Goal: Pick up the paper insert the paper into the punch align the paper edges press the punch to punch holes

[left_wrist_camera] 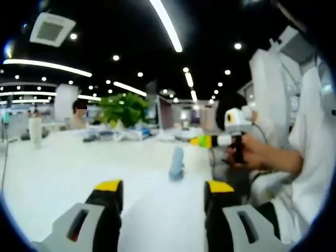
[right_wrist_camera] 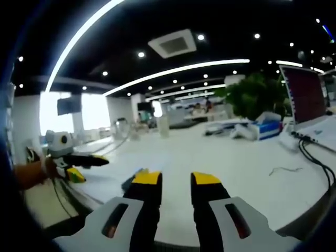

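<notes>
In the left gripper view I see my left gripper [left_wrist_camera: 164,190] at 6 o'clock, jaws well apart, holding nothing; the blue punch [left_wrist_camera: 177,163] stands just beyond on the white tabletop [left_wrist_camera: 58,168]; a hand grips the right gripper [left_wrist_camera: 210,140] at 3 o'clock; in its own view, jaws narrowly parted, empty.

My left claw [left_wrist_camera: 161,190] has yellow tips on black and grey, above a white tabletop [left_wrist_camera: 63,173] with a pale blue punch [left_wrist_camera: 177,163].
</notes>
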The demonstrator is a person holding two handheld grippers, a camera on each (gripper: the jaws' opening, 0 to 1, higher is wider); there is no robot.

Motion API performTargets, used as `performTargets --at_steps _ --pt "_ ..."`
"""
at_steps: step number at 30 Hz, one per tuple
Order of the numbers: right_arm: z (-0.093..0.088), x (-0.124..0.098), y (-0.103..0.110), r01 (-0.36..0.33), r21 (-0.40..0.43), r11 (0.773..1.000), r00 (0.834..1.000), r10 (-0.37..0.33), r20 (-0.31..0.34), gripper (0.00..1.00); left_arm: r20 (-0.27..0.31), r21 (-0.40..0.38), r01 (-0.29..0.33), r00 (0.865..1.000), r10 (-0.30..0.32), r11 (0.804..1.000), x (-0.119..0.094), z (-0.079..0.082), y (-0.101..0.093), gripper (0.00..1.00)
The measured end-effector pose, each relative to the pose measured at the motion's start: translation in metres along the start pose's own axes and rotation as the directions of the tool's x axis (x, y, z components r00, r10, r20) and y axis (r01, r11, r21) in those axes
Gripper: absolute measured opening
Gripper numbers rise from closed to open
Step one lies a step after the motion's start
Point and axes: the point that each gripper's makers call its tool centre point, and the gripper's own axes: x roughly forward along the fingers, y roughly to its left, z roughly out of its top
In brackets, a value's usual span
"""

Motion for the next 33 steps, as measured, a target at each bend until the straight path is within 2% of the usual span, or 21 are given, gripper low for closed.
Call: performTargets --at_steps 4,9,33 --pt "-0.001 0.000 -0.002 0.001 -0.003 1.000 1.000 -0.001 -0.005 0.25 0.000 0.000 -0.007 1.000 0.007 1.000 -0.008 0.001 0.006 0.62" --pt "-0.001 0.000 0.001 -0.005 -0.039 0.999 1.000 0.005 -0.013 0.25 -0.019 0.004 -0.022 1.000 0.023 1.000 -0.018 -0.006 0.015 0.62" --pt "-0.007 0.002 0.005 -0.022 -0.045 0.999 0.999 0.021 -0.026 0.25 -0.043 0.018 -0.037 0.998 0.037 0.999 -0.044 -0.017 0.024 0.61"
